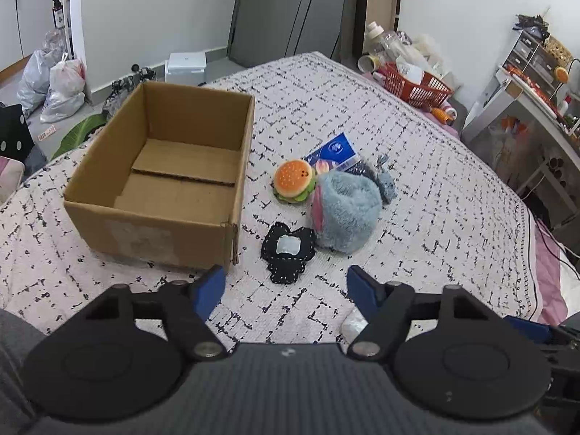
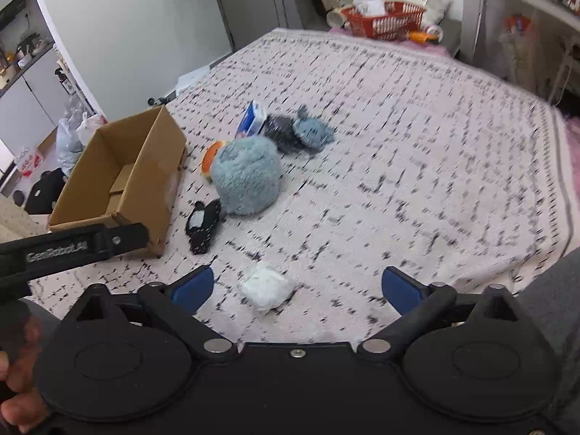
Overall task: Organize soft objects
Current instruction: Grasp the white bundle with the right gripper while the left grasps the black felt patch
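Observation:
An open, empty cardboard box [image 1: 170,177] [image 2: 119,177] stands on the patterned bed cover. Right of it lie a burger plush [image 1: 293,180], a fluffy blue plush [image 1: 344,210] [image 2: 246,177], a black stitched fabric piece [image 1: 288,253] [image 2: 203,224], a blue-white packet [image 1: 335,152] [image 2: 252,119] and a small grey-blue plush [image 1: 386,181] [image 2: 311,130]. A white crumpled soft wad [image 2: 267,288] lies between my right gripper's fingers, apart from them. My left gripper [image 1: 286,290] is open and empty, just short of the black piece. My right gripper [image 2: 295,286] is open.
A red basket [image 1: 417,87] [image 2: 384,20] with clutter sits at the bed's far corner. Shelves and a desk [image 1: 525,83] stand right. Bags [image 1: 61,83] lie on the floor left of the box. The left gripper's body [image 2: 72,246] crosses the right view's left side.

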Action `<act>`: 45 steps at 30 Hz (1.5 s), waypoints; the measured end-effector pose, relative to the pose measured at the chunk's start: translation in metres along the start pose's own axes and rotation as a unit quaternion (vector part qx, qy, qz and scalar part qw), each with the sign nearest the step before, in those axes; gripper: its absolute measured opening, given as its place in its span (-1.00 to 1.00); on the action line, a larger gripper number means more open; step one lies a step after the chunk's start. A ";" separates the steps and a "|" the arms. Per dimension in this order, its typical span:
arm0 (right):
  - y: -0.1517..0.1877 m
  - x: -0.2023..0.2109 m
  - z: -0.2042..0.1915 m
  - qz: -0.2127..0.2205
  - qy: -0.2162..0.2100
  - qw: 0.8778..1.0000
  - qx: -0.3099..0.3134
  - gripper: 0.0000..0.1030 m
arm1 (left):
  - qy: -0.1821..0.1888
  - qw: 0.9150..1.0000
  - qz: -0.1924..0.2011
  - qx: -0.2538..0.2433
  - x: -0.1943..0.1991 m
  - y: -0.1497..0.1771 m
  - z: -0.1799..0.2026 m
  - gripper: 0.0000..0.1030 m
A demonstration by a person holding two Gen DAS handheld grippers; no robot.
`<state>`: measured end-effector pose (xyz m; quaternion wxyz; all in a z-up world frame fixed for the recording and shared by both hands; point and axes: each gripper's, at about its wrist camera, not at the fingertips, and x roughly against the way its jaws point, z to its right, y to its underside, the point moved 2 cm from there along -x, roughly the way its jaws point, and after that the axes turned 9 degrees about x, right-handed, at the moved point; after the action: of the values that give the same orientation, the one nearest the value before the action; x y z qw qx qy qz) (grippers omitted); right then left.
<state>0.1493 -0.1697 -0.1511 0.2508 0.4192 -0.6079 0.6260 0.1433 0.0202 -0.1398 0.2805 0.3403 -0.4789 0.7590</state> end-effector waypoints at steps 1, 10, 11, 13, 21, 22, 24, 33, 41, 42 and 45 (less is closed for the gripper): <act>0.000 -0.004 0.000 -0.006 -0.005 1.000 -0.004 0.78 | -0.001 1.000 -0.002 0.002 -0.003 0.000 -0.001 0.31; 0.002 -0.039 0.007 -0.060 -0.032 0.996 -0.052 0.38 | 0.006 0.999 -0.034 0.013 -0.040 -0.003 -0.005 0.14; 0.002 -0.042 0.008 -0.066 -0.036 0.995 -0.058 0.38 | 0.007 0.999 -0.039 0.015 -0.045 -0.003 -0.005 0.14; 0.002 -0.051 0.009 -0.083 -0.047 0.993 -0.067 0.38 | 0.008 0.999 -0.047 0.020 -0.054 -0.003 -0.005 0.13; 0.001 -0.078 0.000 -0.119 -0.037 0.989 -0.074 0.38 | 0.010 0.995 -0.082 0.053 -0.085 -0.005 -0.009 0.13; 0.000 -0.080 0.001 -0.121 -0.036 0.989 -0.077 0.38 | 0.015 0.994 -0.089 0.068 -0.087 -0.005 -0.011 0.13; 0.000 -0.084 0.002 -0.126 -0.035 0.988 -0.084 0.38 | 0.016 0.992 -0.087 0.085 -0.090 -0.006 -0.012 0.13; 0.002 -0.105 -0.005 -0.139 -0.009 0.986 -0.094 0.13 | 0.000 0.991 -0.095 0.093 -0.114 -0.006 -0.012 0.13; 0.002 -0.107 -0.007 -0.124 0.001 0.988 -0.090 -0.23 | -0.011 0.992 -0.089 0.091 -0.124 -0.004 -0.008 -0.12; 0.001 -0.106 -0.007 -0.121 0.001 0.988 -0.091 -0.24 | -0.017 0.992 -0.090 0.087 -0.125 -0.004 -0.007 -0.26; 0.001 -0.103 -0.006 -0.114 0.004 0.989 -0.091 -0.24 | -0.027 0.991 -0.090 0.095 -0.124 -0.004 -0.009 -0.56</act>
<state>0.2007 -0.1439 -0.2366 0.3605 0.4587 -0.6093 0.5369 0.2200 0.0180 -0.2377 0.3008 0.4275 -0.3794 0.7634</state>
